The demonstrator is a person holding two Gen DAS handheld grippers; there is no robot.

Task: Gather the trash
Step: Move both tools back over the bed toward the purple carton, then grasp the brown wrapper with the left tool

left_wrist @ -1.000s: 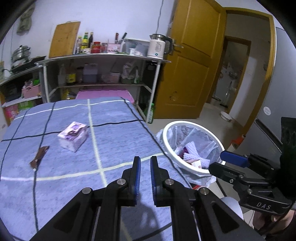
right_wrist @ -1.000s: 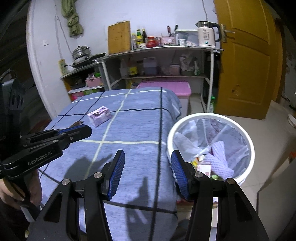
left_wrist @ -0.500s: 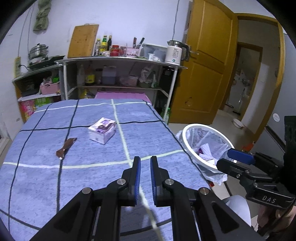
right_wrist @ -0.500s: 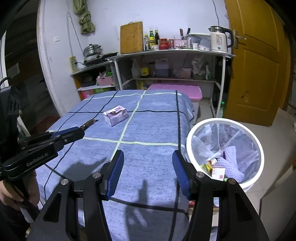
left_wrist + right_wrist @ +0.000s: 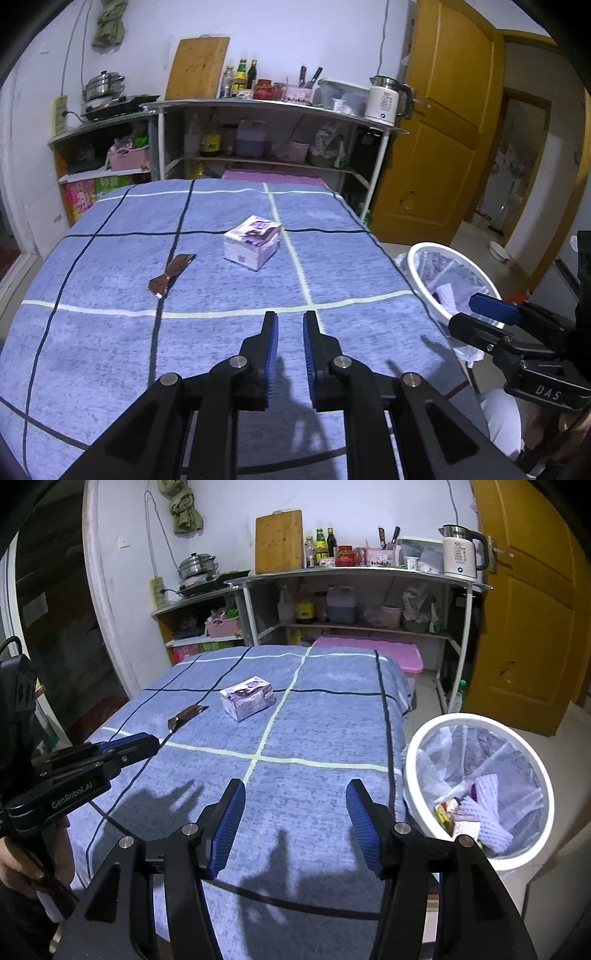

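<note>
Blue table [image 5: 110, 332], one box [image 5: 253, 242], one wrapper [image 5: 171, 273]

Your left gripper [image 5: 290, 321]: black angular frame, blue ribbed pads, silver screws, "GenRobot.AI" lettering on its side. Your right gripper [image 5: 295, 794]: same black build, blue pads, silver screws, "DAS" marking at lower right.
</note>
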